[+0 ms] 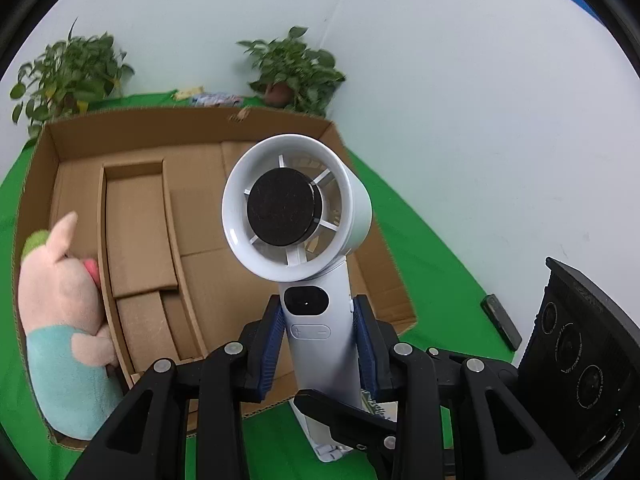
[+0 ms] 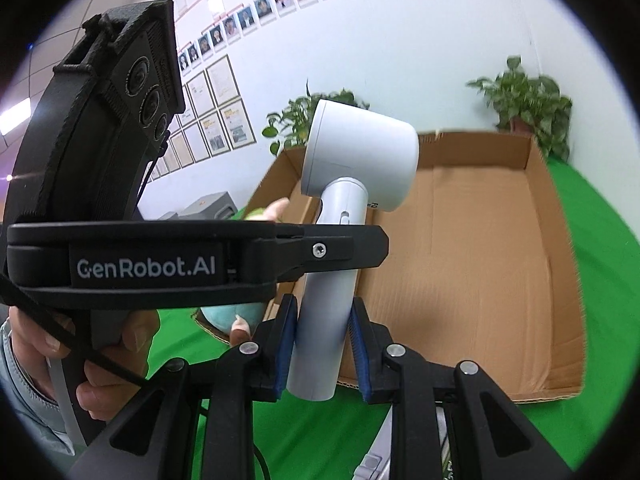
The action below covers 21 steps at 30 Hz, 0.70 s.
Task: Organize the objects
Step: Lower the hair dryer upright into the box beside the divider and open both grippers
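White plastic handheld fan [image 1: 298,216] is held upright above the near edge of a shallow brown cardboard box [image 1: 132,140], which serves as the landmark on the green-covered desk [image 1: 432,276]. Its handle is clamped by the left gripper [image 1: 319,344] and, lower down, by the right gripper [image 2: 322,344]. A pink plush toy in a teal top [image 1: 60,312] is seen inside the box's left side.

Bright, even light, soft shadows; fisheye bends the black-vignetted edges, and the plants [image 1: 294,70] are motion-blurred
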Tool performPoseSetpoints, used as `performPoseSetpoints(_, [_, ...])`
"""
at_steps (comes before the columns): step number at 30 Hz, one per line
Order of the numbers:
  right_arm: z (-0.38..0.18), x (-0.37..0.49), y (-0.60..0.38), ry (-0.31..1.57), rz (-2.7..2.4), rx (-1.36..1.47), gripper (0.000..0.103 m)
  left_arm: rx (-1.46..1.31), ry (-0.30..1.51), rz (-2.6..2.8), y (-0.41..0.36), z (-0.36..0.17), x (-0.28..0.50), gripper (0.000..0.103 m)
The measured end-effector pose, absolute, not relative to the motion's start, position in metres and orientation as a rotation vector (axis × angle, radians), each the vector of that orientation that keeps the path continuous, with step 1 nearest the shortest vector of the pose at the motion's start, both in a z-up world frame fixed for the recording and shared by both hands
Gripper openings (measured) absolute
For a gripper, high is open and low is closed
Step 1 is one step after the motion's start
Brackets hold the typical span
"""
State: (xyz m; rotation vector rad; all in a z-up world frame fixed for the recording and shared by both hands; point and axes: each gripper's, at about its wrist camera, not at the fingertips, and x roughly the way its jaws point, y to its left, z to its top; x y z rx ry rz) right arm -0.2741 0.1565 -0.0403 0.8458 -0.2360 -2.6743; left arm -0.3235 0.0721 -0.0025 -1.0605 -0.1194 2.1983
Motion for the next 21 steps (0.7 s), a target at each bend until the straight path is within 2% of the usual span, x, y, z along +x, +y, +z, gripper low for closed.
performPoseSetpoints(14, [-0.099, -0.328, 0.169, -0.367, -2.535, 1.099, 0.024, -1.314, -0.189, 2.169, 0.074, -0.093, -0.395, 0.031])
performPoseSetpoints(21, [-0.118, -0.335, 0.175, -0.426, -2.507, 1.167, 0.023, -1.348, -0.168, 2.178, 0.076, -0.113, -0.400, 0.031])
